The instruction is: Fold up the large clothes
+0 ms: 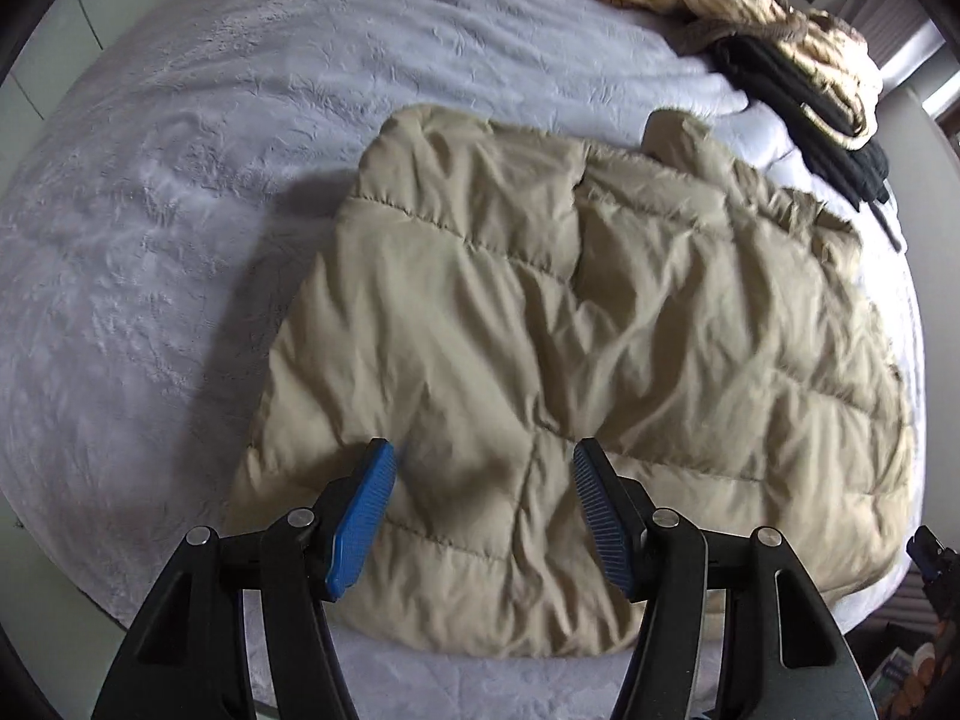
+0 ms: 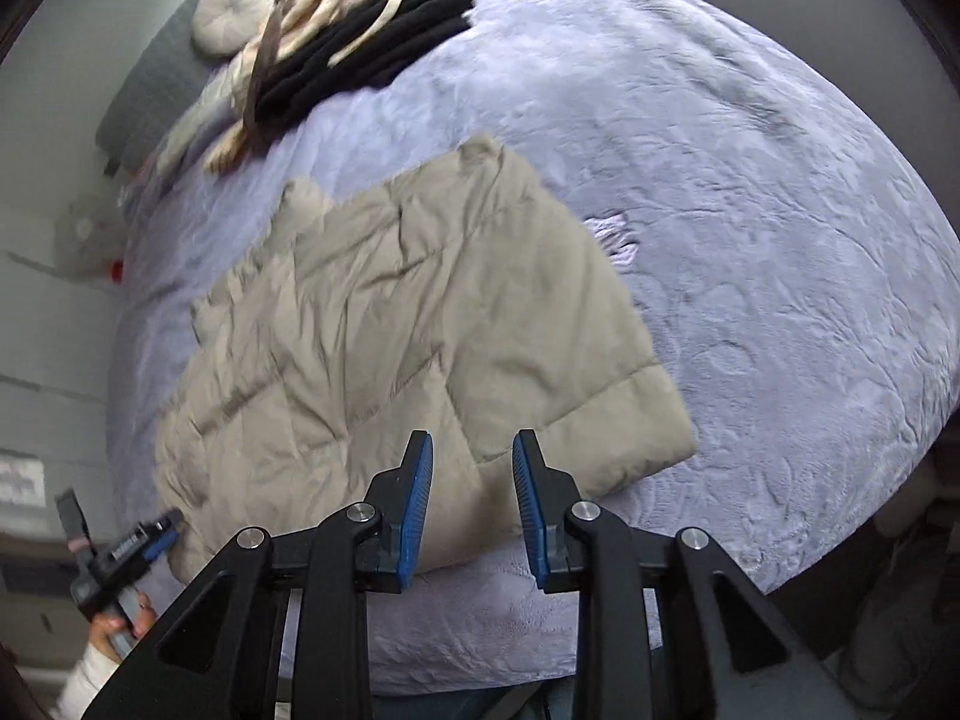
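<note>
- As seen from the left wrist, the left tongs hang released, blue pads spread wide, grasping nothing, just above the near edge of the beige puffer jacket.
- Spread flat on the lavender bed cover, the jacket already forms a rough rectangle with its sleeves apparently tucked in, which suggests a fold is partly made; its hood lies at the far end.
- At the far right of the bed, a pile of dark and tan clothes sits well apart from the jacket, probably set aside to leave folding room.
- From the right wrist, the right tongs are likewise released, jaws moderately apart and empty, poised over the jacket's near hem beside its near right corner.
- At lower left the left tongs reach the jacket's other near corner, so both appear placed to lift the hem together.
- Beyond the jacket, the clothes pile lies near a round cushion.
</note>
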{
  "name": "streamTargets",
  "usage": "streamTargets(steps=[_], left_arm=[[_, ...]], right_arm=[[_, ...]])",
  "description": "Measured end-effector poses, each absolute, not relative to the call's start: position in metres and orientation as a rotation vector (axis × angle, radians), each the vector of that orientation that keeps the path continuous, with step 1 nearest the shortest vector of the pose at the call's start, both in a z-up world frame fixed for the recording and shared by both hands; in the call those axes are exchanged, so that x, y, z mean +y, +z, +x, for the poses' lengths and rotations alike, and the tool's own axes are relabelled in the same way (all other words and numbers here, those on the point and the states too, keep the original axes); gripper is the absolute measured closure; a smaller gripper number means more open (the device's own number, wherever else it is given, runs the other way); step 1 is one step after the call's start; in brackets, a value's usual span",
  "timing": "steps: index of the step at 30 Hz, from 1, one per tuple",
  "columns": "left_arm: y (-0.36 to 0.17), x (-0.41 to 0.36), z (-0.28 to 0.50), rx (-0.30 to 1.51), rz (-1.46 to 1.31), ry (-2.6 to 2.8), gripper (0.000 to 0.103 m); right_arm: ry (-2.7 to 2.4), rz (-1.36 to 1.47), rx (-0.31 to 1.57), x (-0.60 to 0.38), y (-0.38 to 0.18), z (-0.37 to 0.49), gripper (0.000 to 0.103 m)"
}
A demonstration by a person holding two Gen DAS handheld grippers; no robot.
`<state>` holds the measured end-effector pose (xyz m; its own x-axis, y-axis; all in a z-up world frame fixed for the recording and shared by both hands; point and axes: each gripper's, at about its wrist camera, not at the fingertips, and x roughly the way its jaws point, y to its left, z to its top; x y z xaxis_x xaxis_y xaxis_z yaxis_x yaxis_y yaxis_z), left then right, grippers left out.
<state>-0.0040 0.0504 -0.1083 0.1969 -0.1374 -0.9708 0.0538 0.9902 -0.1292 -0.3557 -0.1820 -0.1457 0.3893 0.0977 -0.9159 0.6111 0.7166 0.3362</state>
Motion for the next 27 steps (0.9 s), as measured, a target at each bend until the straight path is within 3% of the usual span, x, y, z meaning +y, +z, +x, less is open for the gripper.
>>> streamTargets(steps=[7, 14, 20, 21, 23, 27], left_arm=[[-0.133, 0.055, 0.004, 1.383, -0.044, -0.110, 0.040], [-0.117, 0.061, 0.006, 1.367, -0.023, -0.126, 0.040], [-0.108, 0.066, 0.012, 1.362, 0.019, -0.145, 0.039], [-0.107, 0.067, 0.014, 1.362, 0.019, -0.151, 0.036], [-0.106, 0.071, 0.017, 1.361, 0.018, -0.153, 0.002], [-0.104, 0.074, 0.020, 1.344, 0.030, -0.165, 0.001]], right_arm=[[-0.421, 0.737, 1.288, -0.181, -0.185, -0.334, 0.073], [-0.445, 0.660, 1.271, -0.172, -0.152, -0.322, 0.072], [-0.382, 0.626, 1.240, -0.144, -0.130, -0.291, 0.064], [-0.370, 0.622, 1.241, -0.138, -0.130, -0.285, 0.063], [-0.345, 0.614, 1.245, -0.125, -0.129, -0.275, 0.061], [-0.324, 0.606, 1.262, -0.098, -0.136, -0.261, 0.058]])
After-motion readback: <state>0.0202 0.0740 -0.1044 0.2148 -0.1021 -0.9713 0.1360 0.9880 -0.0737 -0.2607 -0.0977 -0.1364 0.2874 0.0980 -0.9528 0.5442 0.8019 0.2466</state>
